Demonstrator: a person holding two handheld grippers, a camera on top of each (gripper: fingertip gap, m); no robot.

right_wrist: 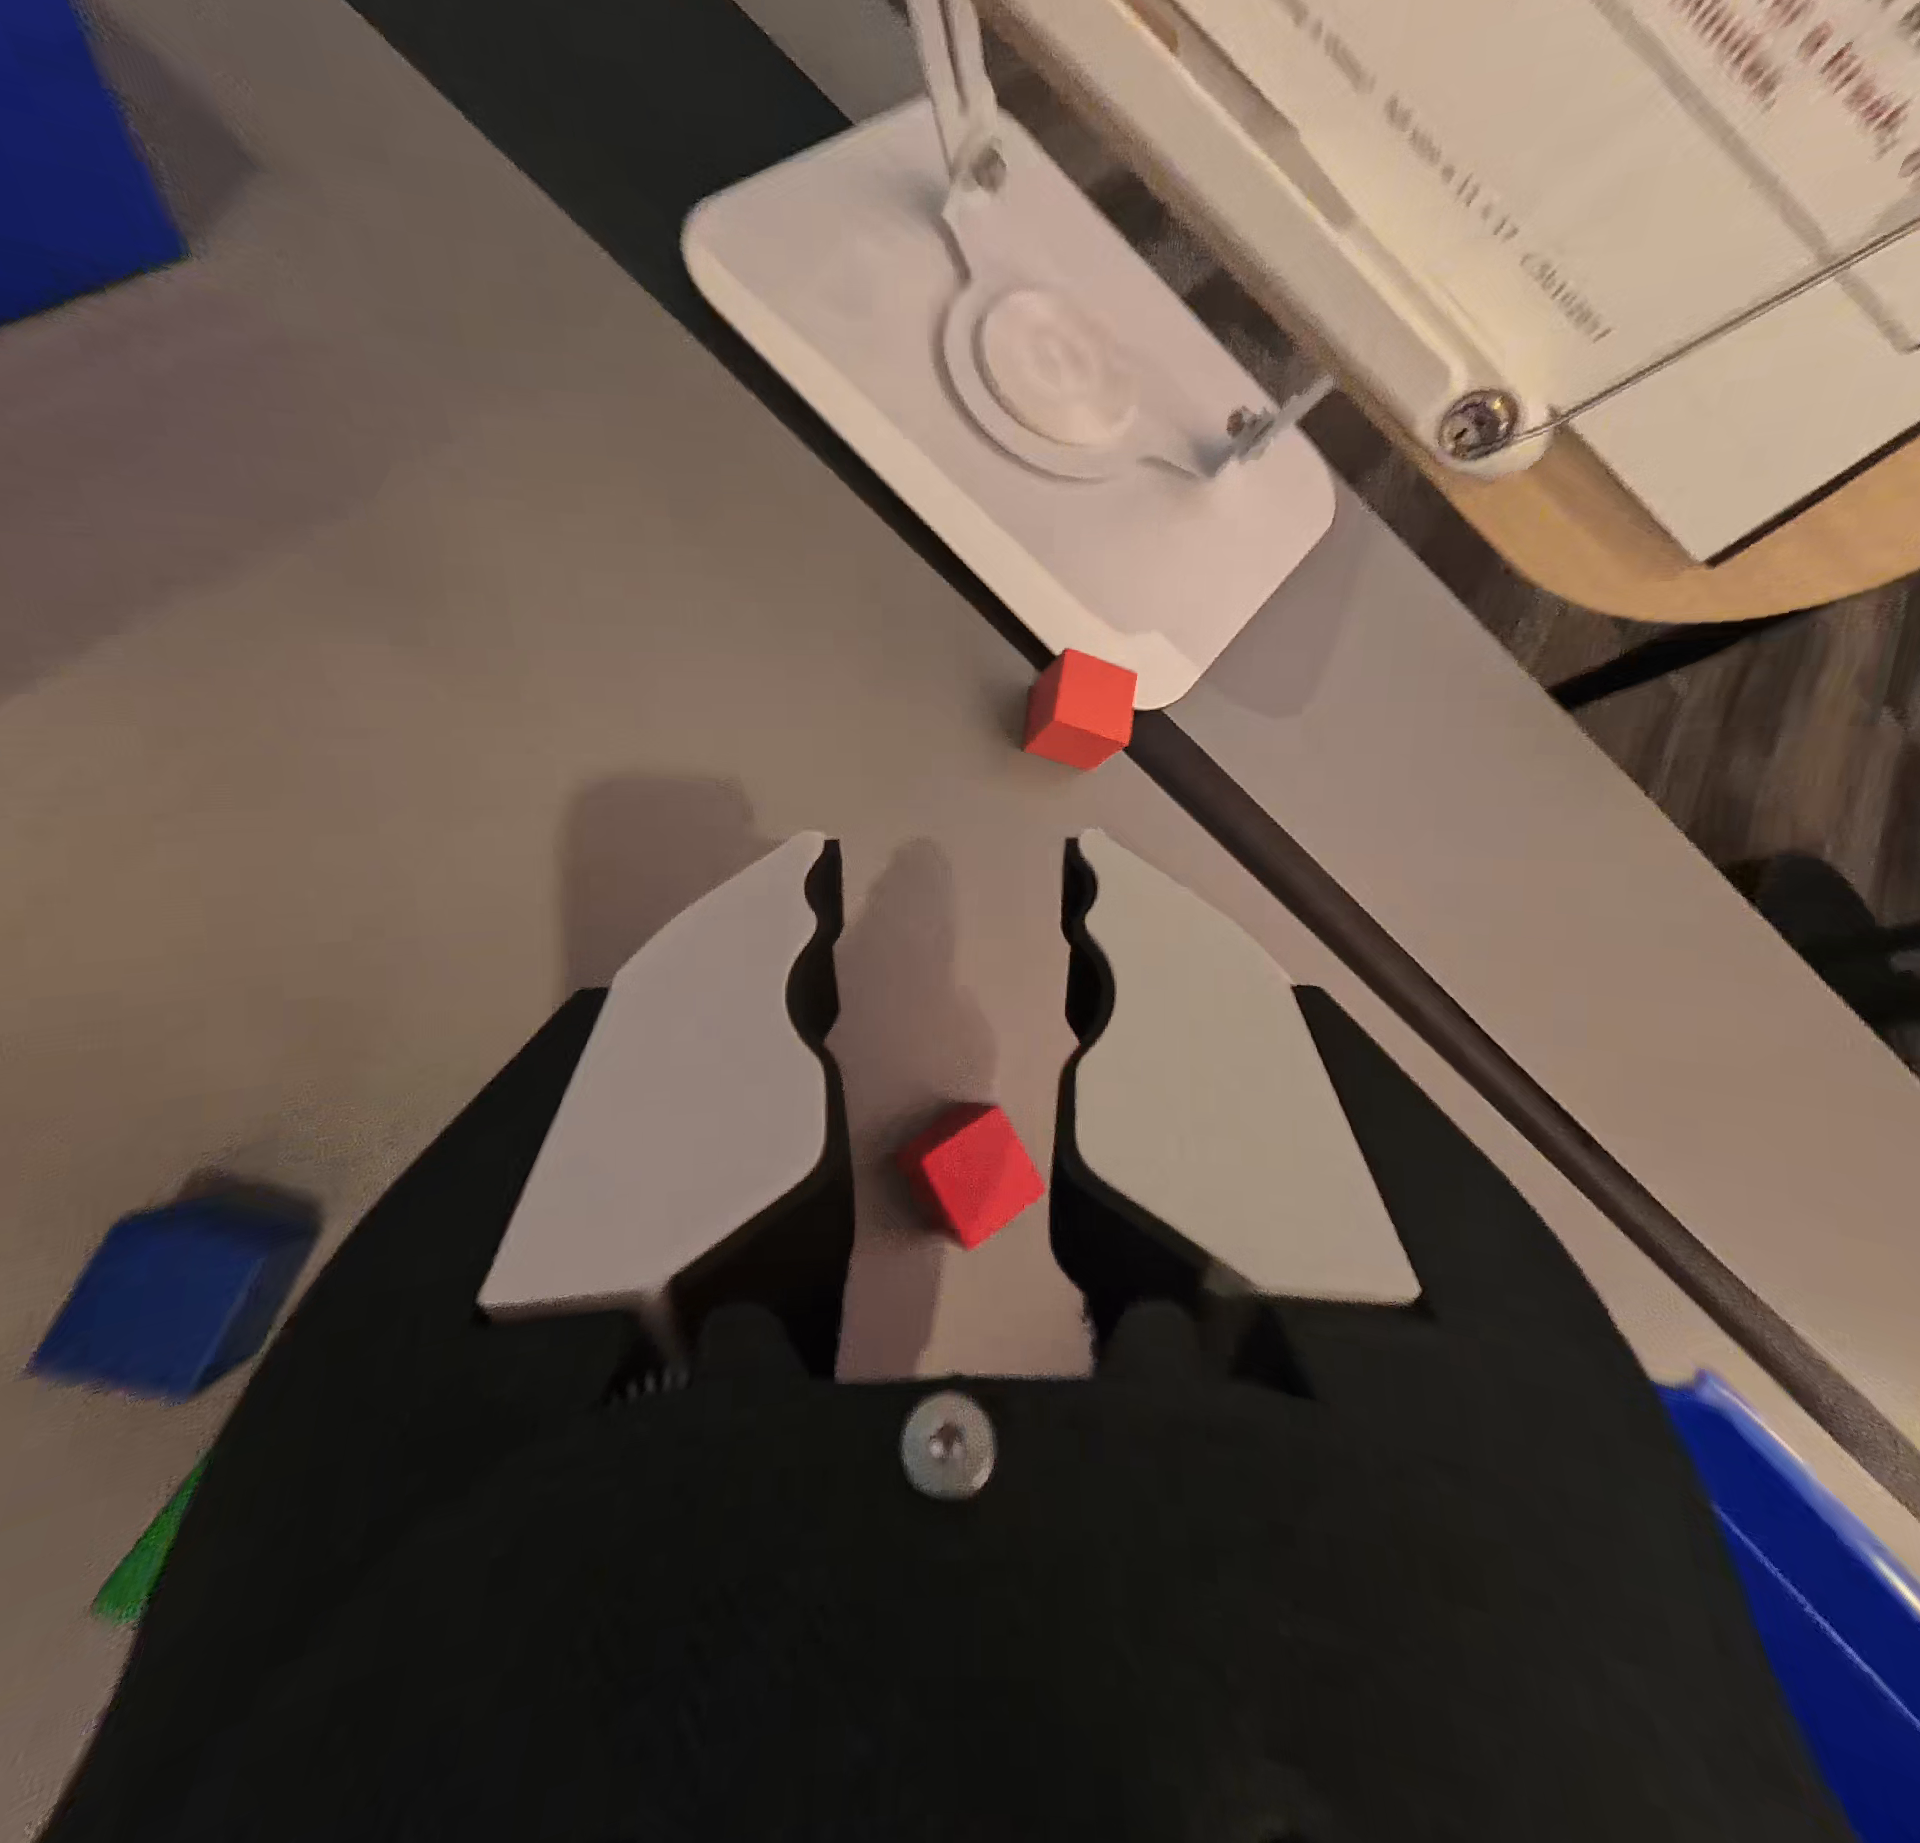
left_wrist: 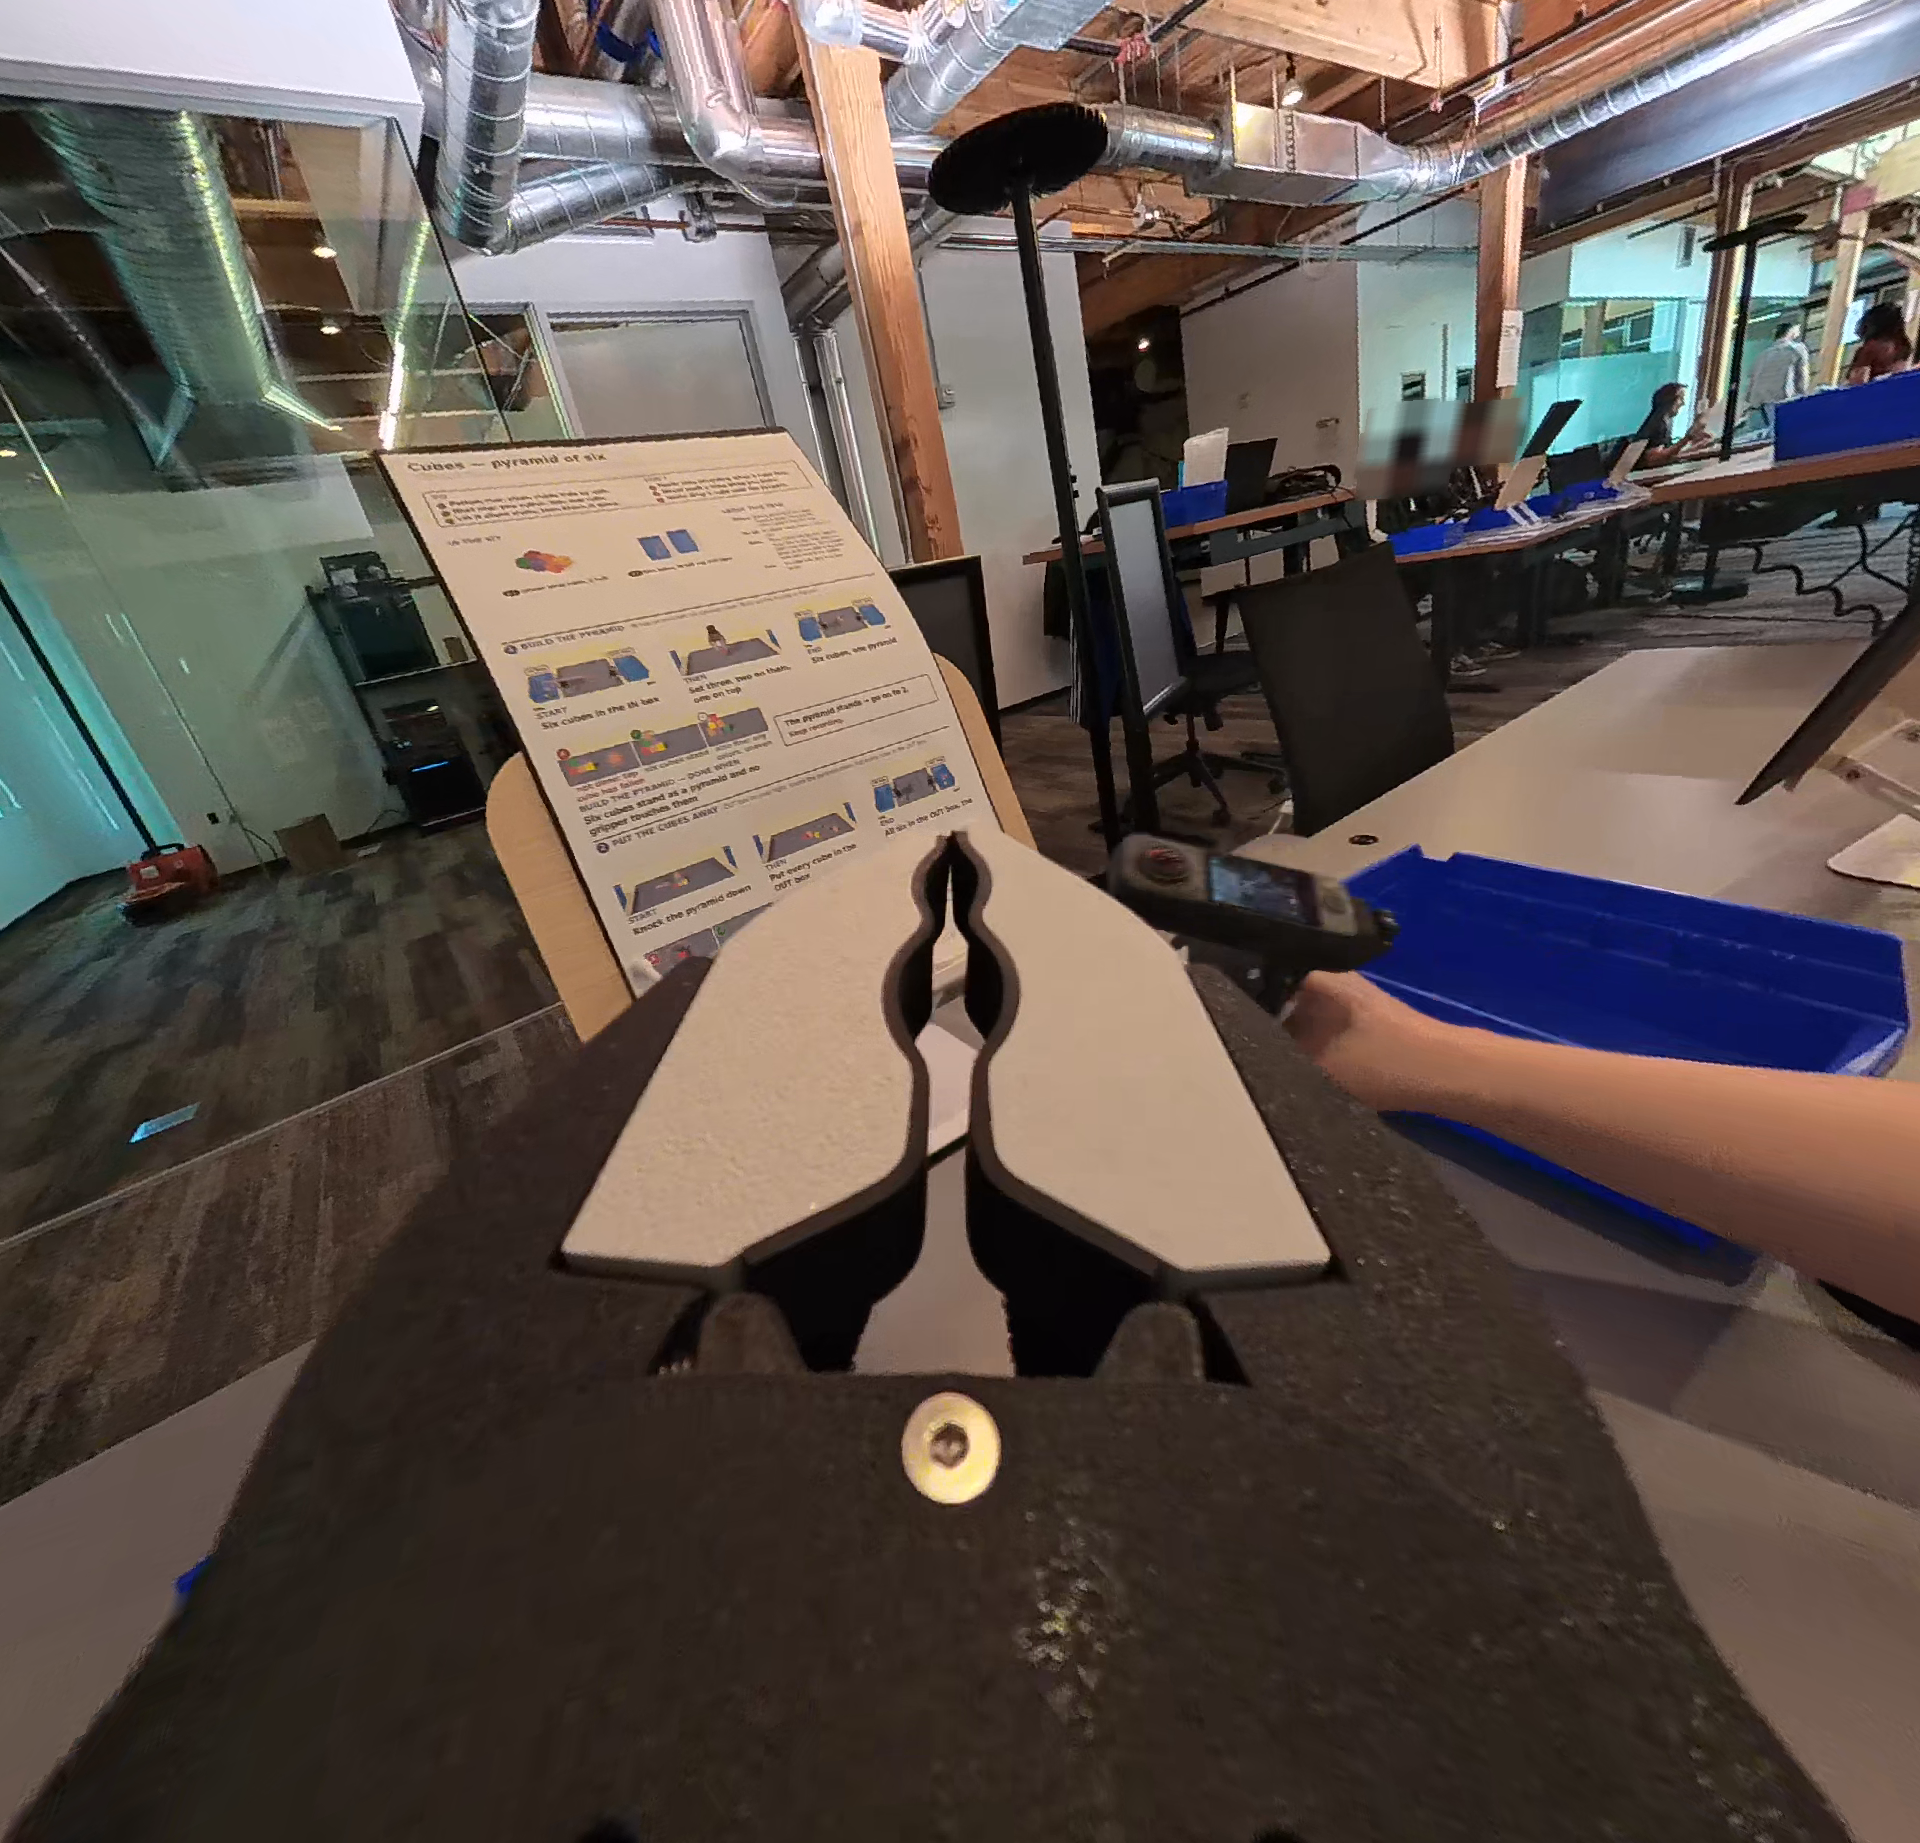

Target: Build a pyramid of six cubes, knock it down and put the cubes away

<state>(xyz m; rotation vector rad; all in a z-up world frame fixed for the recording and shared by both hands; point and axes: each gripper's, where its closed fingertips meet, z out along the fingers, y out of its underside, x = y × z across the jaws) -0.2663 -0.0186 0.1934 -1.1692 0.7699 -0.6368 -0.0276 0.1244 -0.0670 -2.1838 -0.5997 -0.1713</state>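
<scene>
In the right wrist view my right gripper (right_wrist: 951, 848) is open and points down at the grey table (right_wrist: 416, 650). A red cube (right_wrist: 971, 1172) lies on the table between the two fingers, near their base, touching neither. A second red cube (right_wrist: 1077, 707) lies beyond the fingertips, against a white stand base (right_wrist: 862, 266). A blue cube (right_wrist: 171, 1289) lies at the left, and a green cube (right_wrist: 140, 1559) shows at the lower left edge. In the left wrist view my left gripper (left_wrist: 953, 843) is shut and empty, raised and aimed at an instruction board (left_wrist: 675, 671). The right hand and its device (left_wrist: 1247, 905) reach past a blue bin (left_wrist: 1662, 952).
A dark seam (right_wrist: 1455, 1045) runs across the table at the right. A blue bin corner (right_wrist: 1808, 1585) shows at the lower right and another blue shape (right_wrist: 62, 110) at the upper left. A paper holder on a wooden board (right_wrist: 1558, 183) stands behind. Chairs and desks stand beyond. The gap from one gripper's tips to the other's is roughly 40 centimetres.
</scene>
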